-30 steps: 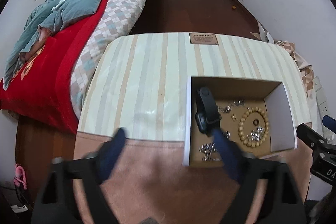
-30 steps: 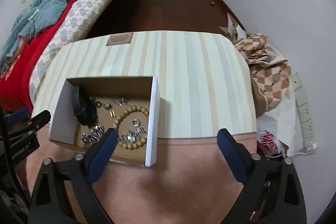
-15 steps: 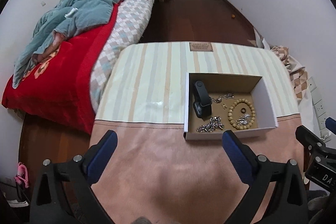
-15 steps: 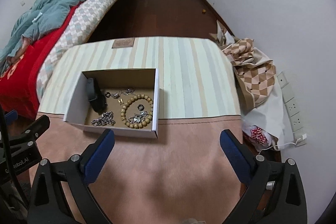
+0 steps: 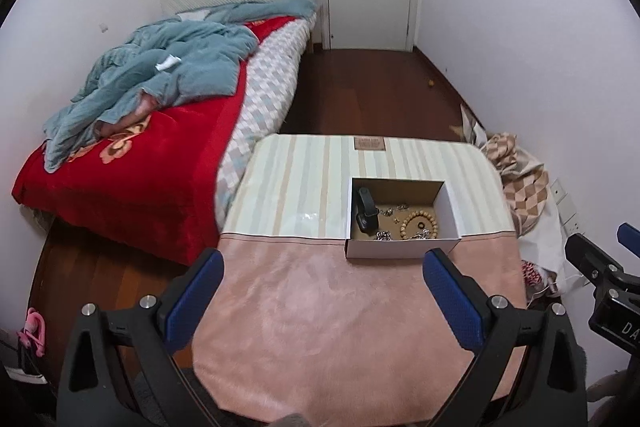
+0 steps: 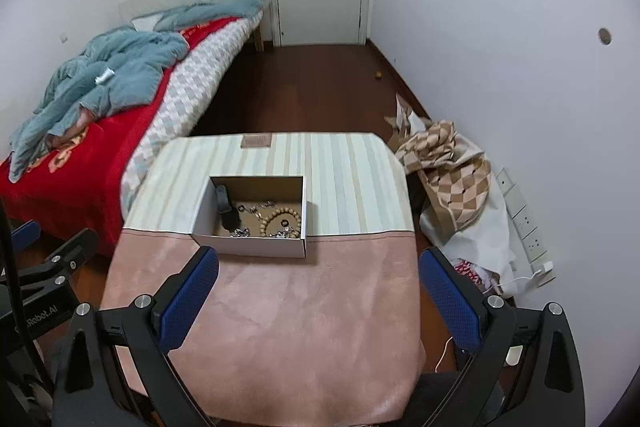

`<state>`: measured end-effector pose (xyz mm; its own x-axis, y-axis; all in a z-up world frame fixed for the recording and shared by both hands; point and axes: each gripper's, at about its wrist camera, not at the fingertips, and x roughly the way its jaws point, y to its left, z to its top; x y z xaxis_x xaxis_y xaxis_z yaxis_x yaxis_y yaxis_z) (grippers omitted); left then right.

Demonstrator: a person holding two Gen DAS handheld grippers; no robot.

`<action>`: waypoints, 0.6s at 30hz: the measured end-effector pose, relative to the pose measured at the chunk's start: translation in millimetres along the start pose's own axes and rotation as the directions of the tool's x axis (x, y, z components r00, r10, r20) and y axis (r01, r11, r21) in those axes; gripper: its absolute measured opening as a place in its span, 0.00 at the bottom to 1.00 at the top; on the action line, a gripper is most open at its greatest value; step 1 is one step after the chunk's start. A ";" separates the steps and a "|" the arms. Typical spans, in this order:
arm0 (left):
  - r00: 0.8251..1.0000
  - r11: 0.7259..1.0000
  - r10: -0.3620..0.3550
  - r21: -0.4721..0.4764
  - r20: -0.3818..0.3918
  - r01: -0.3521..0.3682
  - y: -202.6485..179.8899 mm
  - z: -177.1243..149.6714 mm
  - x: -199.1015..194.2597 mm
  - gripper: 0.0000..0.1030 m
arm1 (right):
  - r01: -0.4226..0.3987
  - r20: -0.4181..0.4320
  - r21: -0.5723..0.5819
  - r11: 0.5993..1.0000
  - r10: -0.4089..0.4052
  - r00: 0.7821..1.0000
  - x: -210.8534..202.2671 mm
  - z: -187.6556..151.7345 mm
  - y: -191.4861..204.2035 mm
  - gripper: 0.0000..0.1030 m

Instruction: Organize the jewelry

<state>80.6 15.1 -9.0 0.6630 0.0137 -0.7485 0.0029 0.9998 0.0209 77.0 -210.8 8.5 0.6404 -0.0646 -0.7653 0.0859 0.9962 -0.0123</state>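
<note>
Two claws, both spread wide and empty, hang above the worktop (image 5: 320, 307).

My left claw (image 5: 324, 291) and right claw (image 6: 318, 285) grip nothing; the jewelry sits in the open white cardboard box (image 5: 400, 251): a black watch (image 5: 367, 213), a wooden bead bracelet (image 5: 420, 225), silver chains (image 5: 384, 235). My worry is snagging: one chain lies against the beads, so lifting it may drag both out together.

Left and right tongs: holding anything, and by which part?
Nothing is held. Left tongs and right tongs both stand open and empty above the pink cloth; the jewelry lies in the white cardboard box.
</note>
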 end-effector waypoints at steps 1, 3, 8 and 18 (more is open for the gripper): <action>1.000 1.000 0.000 -0.004 0.010 0.000 1.9 -0.6 -10.2 0.99 | -0.004 0.007 -0.002 1.000 0.004 1.000 -9.0 -0.2 0.1 0.98; 1.000 1.000 0.002 -0.011 0.026 -0.002 5.5 -2.1 -27.2 0.99 | -0.007 0.029 -0.008 1.000 0.007 1.000 -29.4 -1.2 1.7 0.98; 0.999 1.000 0.005 -0.017 0.052 -0.004 9.6 -5.5 -59.8 0.99 | -0.006 0.084 -0.036 0.999 0.009 0.996 -80.0 -3.5 9.3 0.98; 0.998 1.000 0.000 -0.021 0.070 0.001 14.3 -5.8 -89.3 0.99 | -0.020 0.118 -0.064 0.998 0.027 0.993 -128.9 -6.5 13.2 0.99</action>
<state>17.1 28.3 54.2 0.7136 0.0128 -0.7004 -0.0120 0.9999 0.0060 -9.3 -189.0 102.8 0.7282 -0.0437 -0.6840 0.0243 0.9990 -0.0380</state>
